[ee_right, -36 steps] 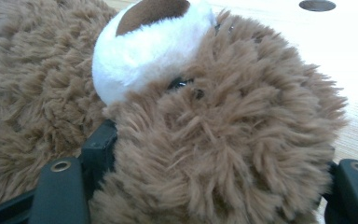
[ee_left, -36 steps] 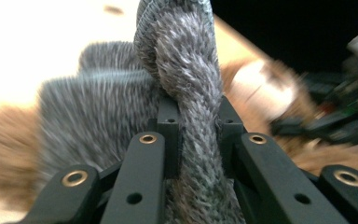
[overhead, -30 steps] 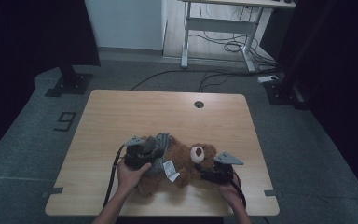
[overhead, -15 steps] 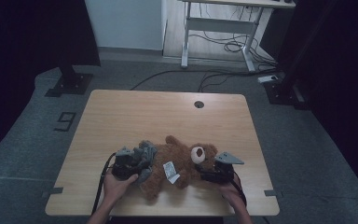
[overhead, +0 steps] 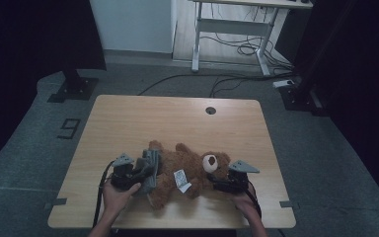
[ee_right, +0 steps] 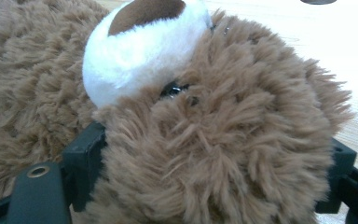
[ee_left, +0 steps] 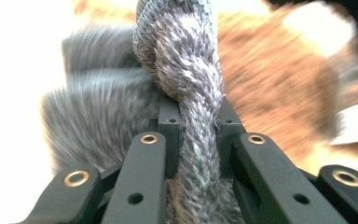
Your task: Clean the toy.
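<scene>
High view: left claw [overhead: 145,173] with grey cloth [overhead: 149,165] now farther left.

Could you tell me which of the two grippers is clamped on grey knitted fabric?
The left gripper, its jaws pinching the grey knitted garment; the right gripper straddles the teddy bear's head instead.

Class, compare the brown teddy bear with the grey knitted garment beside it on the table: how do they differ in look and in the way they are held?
The teddy bear is brown, plush and large; the grey garment is knitted and far smaller. The left hand-held gripper pinches a thin fold of the garment, jaws nearly together; the right hand-held gripper has wide-set jaws on either side of the bear's bulky head. Both are soft and lie on the wooden table.
</scene>
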Available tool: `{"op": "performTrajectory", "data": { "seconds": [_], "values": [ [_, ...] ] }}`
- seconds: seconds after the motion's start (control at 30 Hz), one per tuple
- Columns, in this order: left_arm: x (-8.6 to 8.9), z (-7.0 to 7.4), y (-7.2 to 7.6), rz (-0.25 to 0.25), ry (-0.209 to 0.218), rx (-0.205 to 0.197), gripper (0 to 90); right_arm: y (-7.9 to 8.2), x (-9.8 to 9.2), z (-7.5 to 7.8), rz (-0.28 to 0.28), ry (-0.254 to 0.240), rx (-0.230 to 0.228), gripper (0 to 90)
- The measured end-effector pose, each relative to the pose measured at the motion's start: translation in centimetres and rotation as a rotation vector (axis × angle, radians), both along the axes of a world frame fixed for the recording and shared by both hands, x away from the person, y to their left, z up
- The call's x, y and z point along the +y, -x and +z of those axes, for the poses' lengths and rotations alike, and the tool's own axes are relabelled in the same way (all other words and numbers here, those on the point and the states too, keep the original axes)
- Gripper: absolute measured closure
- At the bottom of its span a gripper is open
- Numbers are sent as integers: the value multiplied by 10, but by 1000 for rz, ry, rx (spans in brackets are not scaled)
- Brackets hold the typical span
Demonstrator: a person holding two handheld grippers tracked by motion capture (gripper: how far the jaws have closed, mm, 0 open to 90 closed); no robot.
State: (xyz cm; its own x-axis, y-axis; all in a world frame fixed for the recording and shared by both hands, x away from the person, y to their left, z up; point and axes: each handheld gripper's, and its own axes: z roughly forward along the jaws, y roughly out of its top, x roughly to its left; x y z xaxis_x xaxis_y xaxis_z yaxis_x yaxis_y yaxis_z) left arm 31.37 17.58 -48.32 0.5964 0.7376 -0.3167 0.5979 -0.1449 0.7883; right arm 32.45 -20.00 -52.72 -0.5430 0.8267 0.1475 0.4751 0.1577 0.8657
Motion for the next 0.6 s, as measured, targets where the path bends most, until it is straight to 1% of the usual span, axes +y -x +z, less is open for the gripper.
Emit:
{"op": "performTrajectory", "data": {
  "seconds": [0.03,0.07,0.13,0.17,0.23,0.27,0.3,0.37,0.4,0.43,0.5,0.57,0.6],
  "values": [
    [-7,8,1,-21,9,-18,777,0,0,0,1,1,-1,197],
    [-13,12,2,-33,8,-27,777,0,0,0,1,0,0,197],
    [-29,16,2,-64,-4,-38,777,0,0,0,1,0,1,198],
    [-41,15,-1,-81,-17,-30,777,0,0,0,1,-1,1,198],
    [-55,8,-5,-90,-52,-19,775,0,-1,0,1,-4,3,198],
    [-57,4,-8,-81,-42,-14,776,0,-1,-1,-1,-5,8,199],
    [-55,1,-9,-76,-16,-4,777,-1,-2,-1,-6,-10,11,200],
    [-47,-5,-10,-75,8,12,779,0,-2,-2,-6,-20,12,202],
    [-41,-9,-10,-66,11,26,780,0,-2,-2,-4,-17,10,204],
    [-37,-11,-9,-55,6,33,781,0,-1,-2,-2,-14,6,206],
    [-27,-20,-10,-22,-59,56,782,0,-1,-1,-2,-11,9,207],
    [-19,-31,-13,-10,-65,102,781,0,-1,-1,0,-10,11,208],
    [-16,-36,-14,3,-97,117,781,1,-1,-1,-1,-11,11,207]
  ]
}}
